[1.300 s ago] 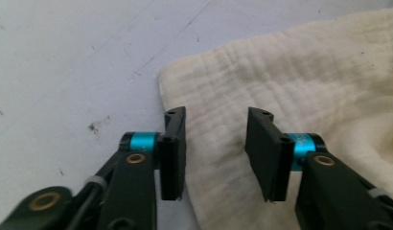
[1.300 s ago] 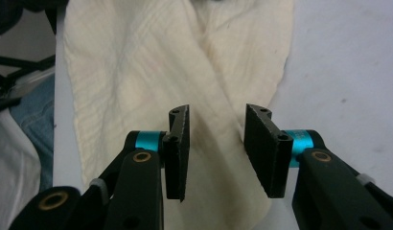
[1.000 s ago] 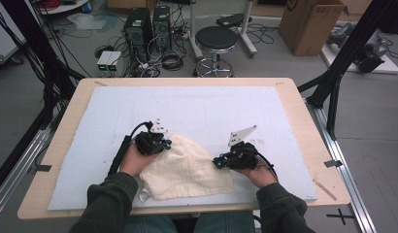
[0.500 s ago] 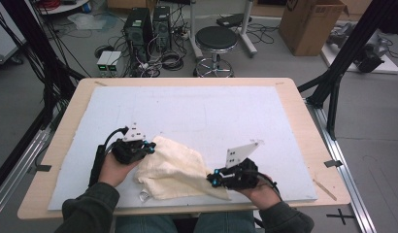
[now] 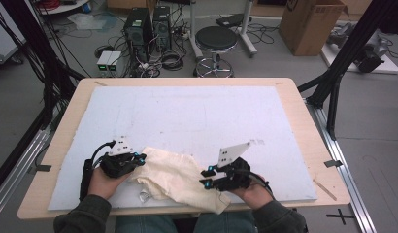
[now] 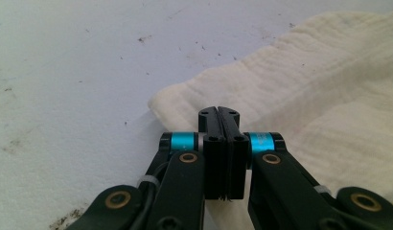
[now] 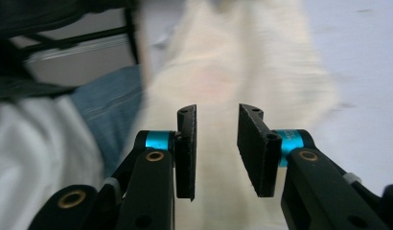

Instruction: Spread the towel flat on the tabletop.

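right gripper [image 7: 216, 127]: black jaws have just been opening, gap clear, nothing pinched. Blurred cream cotton cloth [image 7: 242, 62] below, draped over white table's [image 7: 362, 57] near edge.

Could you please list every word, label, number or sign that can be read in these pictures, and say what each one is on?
No text can be read.
The cardboard box on the floor bears a dark mark at its top edge, too small to read.
The cream cloth, the white table cover and both grippers carry no legible lettering.
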Available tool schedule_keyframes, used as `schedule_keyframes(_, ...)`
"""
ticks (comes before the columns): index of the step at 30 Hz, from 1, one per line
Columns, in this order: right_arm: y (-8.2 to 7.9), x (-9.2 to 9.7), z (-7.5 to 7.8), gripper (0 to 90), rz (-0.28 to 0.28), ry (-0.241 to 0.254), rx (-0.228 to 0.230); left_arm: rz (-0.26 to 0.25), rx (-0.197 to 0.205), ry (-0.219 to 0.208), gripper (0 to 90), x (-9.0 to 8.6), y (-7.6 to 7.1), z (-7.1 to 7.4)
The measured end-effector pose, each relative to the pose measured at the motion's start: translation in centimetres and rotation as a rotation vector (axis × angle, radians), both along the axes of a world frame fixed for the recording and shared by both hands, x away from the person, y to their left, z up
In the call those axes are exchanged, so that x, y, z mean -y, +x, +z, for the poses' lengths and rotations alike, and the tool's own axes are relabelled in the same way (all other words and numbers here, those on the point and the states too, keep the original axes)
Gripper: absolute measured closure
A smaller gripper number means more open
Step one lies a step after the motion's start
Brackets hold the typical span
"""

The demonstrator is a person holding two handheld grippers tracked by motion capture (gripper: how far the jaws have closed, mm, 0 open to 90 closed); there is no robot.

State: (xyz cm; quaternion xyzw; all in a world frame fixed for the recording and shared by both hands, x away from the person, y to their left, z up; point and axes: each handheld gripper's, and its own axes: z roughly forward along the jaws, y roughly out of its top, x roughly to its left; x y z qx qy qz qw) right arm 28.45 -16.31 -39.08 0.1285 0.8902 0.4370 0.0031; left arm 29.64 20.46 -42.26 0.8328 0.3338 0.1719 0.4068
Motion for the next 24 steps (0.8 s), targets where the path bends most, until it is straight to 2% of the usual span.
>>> schedule_keyframes(2, 1.4, 0.4, -0.2, 66.9, -0.051, 0.005, -0.005, -0.002, 0.001, 0.002, 88.4, 0.0, 0.0, 0.0)
schedule_keyframes(4, 2.8, 0.4, -1.0, 64.2, -0.085, -0.007, -0.041, -0.008, 0.006, 0.008, 88.4, 0.1, 0.0, 0.0)
schedule_keyframes(9, 4.7, -0.3, -3.7, 63.7, -0.092, -0.060, -0.160, -0.009, 0.006, 0.009, 88.4, 0.1, -0.1, -0.1)
schedule_keyframes(12, 4.8, -0.5, -4.6, 78.2, -0.079, -0.117, -0.181, -0.009, 0.007, 0.005, 88.4, 0.1, -0.1, -0.2)
schedule_keyframes(13, 4.9, -0.4, -4.6, 83.0, -0.074, -0.110, -0.183, -0.007, 0.005, 0.005, 88.4, 0.0, -0.1, -0.2)
schedule_keyframes(15, 4.8, 0.0, -4.1, 84.4, -0.082, -0.105, -0.161, -0.005, 0.009, -0.003, 88.4, 0.0, -0.1, -0.2)
schedule_keyframes(18, 4.7, 1.0, -2.6, 84.7, -0.132, -0.105, -0.073, 0.003, 0.019, -0.014, 88.4, -0.1, -0.1, 0.0)
schedule_keyframes(21, 4.9, 2.4, -0.8, 84.6, -0.216, -0.094, 0.028, 0.014, 0.019, -0.041, 88.4, 0.1, 0.0, 0.0)
schedule_keyframes(23, 5.2, 3.3, -0.2, 84.4, -0.268, -0.087, 0.073, 0.010, 0.008, -0.040, 88.4, 0.5, 0.2, -0.1)
schedule_keyframes(24, 5.5, 3.6, -0.3, 84.3, -0.283, -0.084, 0.072, 0.003, 0.000, -0.031, 88.4, 0.8, 0.3, -0.2)
